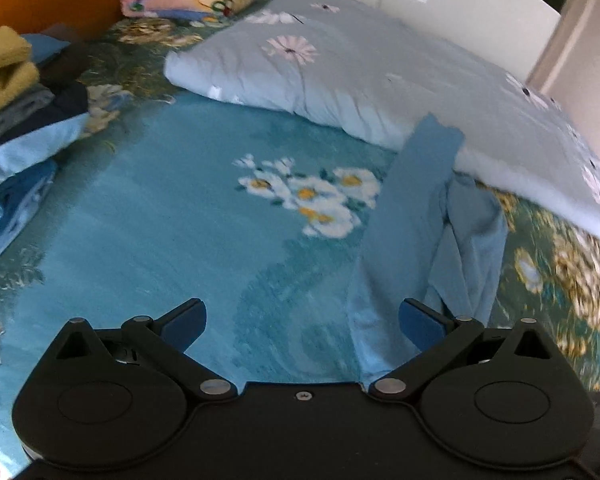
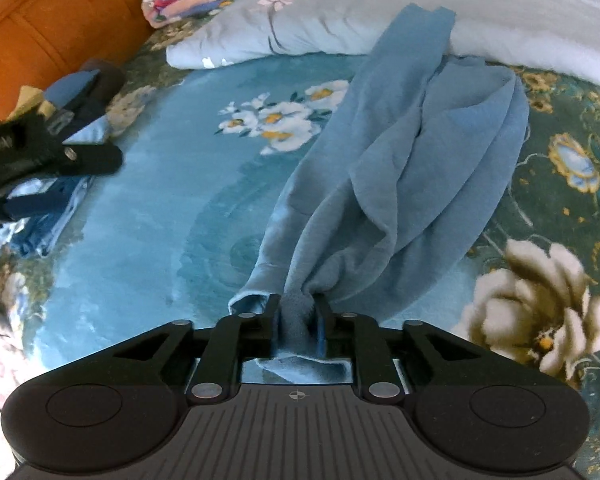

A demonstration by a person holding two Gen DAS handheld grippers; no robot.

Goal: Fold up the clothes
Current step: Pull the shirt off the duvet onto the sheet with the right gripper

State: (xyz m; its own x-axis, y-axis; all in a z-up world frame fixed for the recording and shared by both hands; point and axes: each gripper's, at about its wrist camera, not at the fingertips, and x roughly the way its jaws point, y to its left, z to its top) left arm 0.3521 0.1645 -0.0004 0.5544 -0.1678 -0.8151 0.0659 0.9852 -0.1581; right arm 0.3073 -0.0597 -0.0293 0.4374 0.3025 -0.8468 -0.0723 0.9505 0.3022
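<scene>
Right gripper (image 2: 298,312) clamped on a bunched end of the light blue garment (image 2: 404,152), cloth pinched between both jaws and spilling back toward the camera. Left gripper (image 1: 302,320) spread wide, nothing between its blue pads (image 1: 186,322), hanging above the floral bedspread (image 1: 160,220).

Garment stretched in one long rumpled band, running straight away from the right gripper along its line of sight, far end draped up on the edge of the pale flowered duvet (image 2: 340,12). Long axis therefore in line with the right gripper's fingers, not across them. Folds heaped toward the right side of the band; narrower strip, perhaps a sleeve or leg, along the left edge.

From the left wrist view, same garment (image 1: 412,216) lying ahead and to the right, near edge just beside the right-hand pad (image 1: 422,322), possibly touching. Left gripper thus nearer to the free near-left edge; far end well apart from both.

Stack of folded clothes (image 1: 16,120) off to the left on the bed. Garment itself plainly not folded now: crumpled, lengthwise, held at one end only. A second hold likely needed to spread it flat.
</scene>
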